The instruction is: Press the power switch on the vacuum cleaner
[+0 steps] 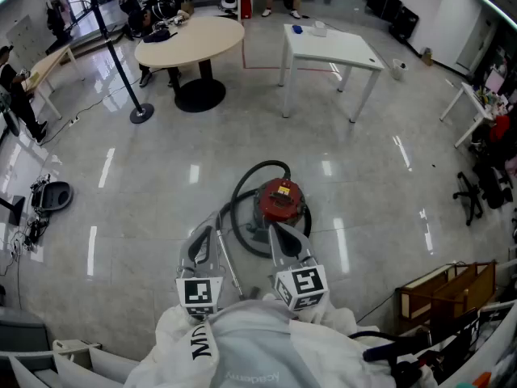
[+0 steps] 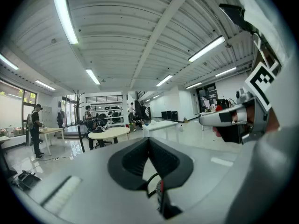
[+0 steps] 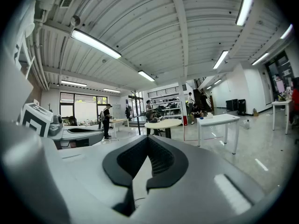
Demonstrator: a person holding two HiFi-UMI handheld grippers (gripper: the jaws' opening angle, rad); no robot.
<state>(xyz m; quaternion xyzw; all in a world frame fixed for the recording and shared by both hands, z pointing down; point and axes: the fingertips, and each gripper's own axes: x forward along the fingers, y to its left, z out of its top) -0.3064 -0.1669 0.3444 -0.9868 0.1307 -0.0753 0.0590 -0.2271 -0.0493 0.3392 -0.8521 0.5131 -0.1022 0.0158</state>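
Vacuum cleaner (image 1: 279, 201) amid open floor (image 1: 363, 188); left tool (image 1: 207, 233), right tool (image 1: 276, 229) closed.

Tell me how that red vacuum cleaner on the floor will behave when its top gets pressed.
The vacuum cleaner looks squat and drum-shaped, so it probably won't tip under a downward press. On the glossy floor it may slide if pushed off-centre. Its black hose loops loosely, so it is likely floppy.

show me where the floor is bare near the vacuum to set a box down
Bare floor lies between the vacuum cleaner and the round table and white table, and left of its hose. Crowded at lower right by the wooden crate.
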